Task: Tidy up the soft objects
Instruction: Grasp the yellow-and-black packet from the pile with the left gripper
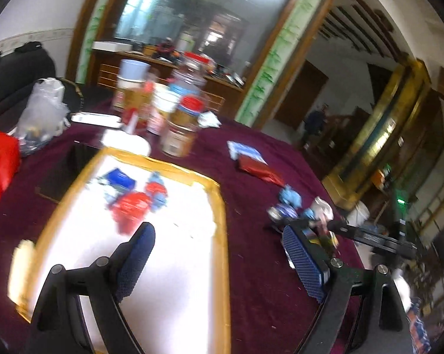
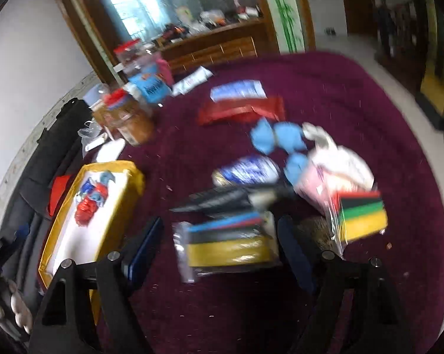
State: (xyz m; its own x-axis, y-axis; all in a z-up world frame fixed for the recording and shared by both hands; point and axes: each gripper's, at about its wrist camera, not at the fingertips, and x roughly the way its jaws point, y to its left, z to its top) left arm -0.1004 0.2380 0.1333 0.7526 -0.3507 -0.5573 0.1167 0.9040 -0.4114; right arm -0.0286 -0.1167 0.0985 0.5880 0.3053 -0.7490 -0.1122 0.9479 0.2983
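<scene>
Now we are between picks: both tongs, left (image 1: 219,253) and right (image 2: 222,236), gape with nothing gripped. Next we must close on the clear-wrapped stack of coloured sponges (image 2: 227,243) and carry it to the yellow-rimmed white tray (image 2: 74,227). We count two sponge packs, three blue soft lumps.

Maroon tablecloth (image 2: 325,94), yellow-rimmed white box (image 1: 219,206), red packet (image 2: 239,112).

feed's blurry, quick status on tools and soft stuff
Both tools open, empty: left, right. Few soft packets in yellow box; more on the cloth. Nothing blocking.
</scene>
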